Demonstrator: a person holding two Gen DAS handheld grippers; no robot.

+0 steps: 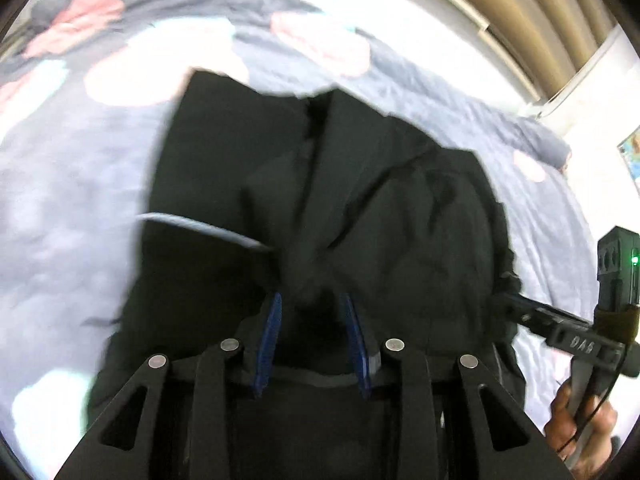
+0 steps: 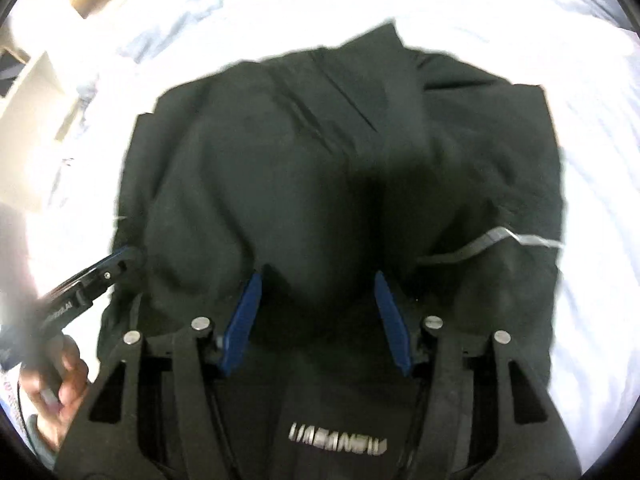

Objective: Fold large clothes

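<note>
One black garment (image 2: pixel 304 168) lies bunched on the bed (image 1: pixel 60 208), which has a grey cover with pink and white patches in the left wrist view and looks washed-out white in the right wrist view. Its cloth is matt and dark, with stitched seams running across the upper part, a pale drawstring (image 2: pixel 516 238) on one side and silver lettering (image 2: pixel 338 444) near the lower edge of the right wrist view. The left gripper (image 1: pixel 314 300) has its blue pads pinched on a raised fold of this cloth. The right gripper (image 2: pixel 318 284) stands with its pads spread wide over the cloth, pressing nothing. Both views are blurred, so the lettering cannot be read, and the garment's lower part is cut off behind the gripper bodies. A hand (image 1: pixel 580 436) shows only partly at the frame edge.
</note>
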